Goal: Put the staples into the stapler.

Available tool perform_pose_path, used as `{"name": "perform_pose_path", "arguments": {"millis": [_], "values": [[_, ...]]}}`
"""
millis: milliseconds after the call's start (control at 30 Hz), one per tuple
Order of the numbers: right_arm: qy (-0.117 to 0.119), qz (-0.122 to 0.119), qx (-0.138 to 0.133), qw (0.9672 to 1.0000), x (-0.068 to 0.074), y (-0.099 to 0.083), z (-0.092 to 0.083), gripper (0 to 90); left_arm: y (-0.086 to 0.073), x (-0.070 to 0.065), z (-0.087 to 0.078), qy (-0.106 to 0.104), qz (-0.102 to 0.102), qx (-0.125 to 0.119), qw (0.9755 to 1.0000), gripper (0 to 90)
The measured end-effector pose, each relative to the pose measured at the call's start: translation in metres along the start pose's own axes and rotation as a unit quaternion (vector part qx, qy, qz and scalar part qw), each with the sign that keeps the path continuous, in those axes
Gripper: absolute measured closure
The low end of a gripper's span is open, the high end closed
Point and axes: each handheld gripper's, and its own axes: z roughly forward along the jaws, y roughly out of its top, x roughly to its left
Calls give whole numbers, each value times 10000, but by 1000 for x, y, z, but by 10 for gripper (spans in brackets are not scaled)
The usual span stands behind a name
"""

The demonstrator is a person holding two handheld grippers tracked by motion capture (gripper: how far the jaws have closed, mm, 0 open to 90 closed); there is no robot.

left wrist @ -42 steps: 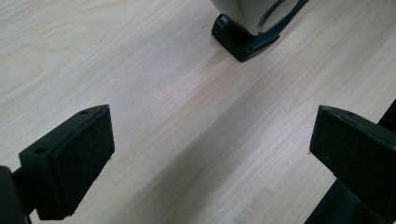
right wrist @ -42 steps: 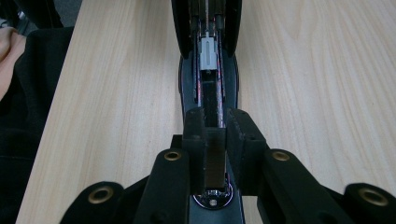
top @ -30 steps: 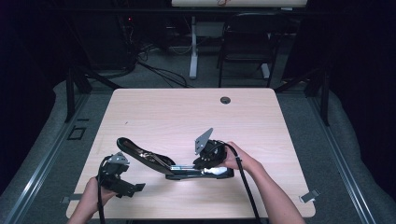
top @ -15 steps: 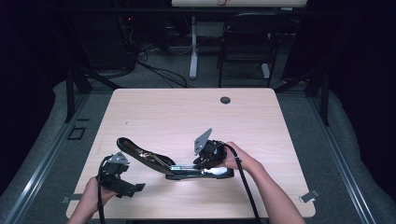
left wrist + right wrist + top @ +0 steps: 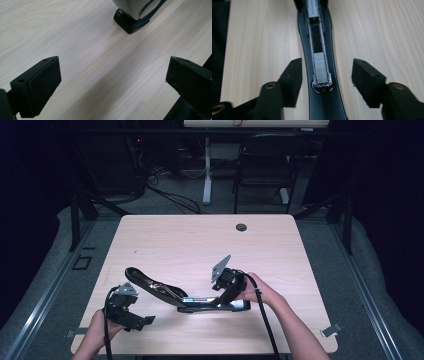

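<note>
Plainly, the black stapler (image 5: pixel 319 65) lies flipped open, staples showing, between the just-opened right gripper (image 5: pixel 327 80) jaws.

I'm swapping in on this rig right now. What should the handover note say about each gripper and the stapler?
Right gripper: fingers just opened, astride the stapler base, not pressing it; a strip of staples sits in the channel.
Left gripper: open, holding nothing, over bare table beside the stapler.
Stapler: lies near the table's front edge, lid swung open.
Done: staples loaded, it seems.
Left: probably closing the lid.
</note>
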Motion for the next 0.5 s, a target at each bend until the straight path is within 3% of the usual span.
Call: {"name": "perform_pose_path", "arguments": {"millis": [200, 300, 500], "values": [[-160, 342, 105, 9992, 0, -2, 0, 326, 0, 0, -1, -3, -7, -28, 10000, 1], [-359, 518, 273, 9976, 2, -1, 1, 290, 0, 0, -1, -3, 6, -29, 10000, 1], [-588, 846, 296, 9942, 4, -3, -3, 240, 0, 0, -2, -5, -28, -56, 10000, 1]]}}
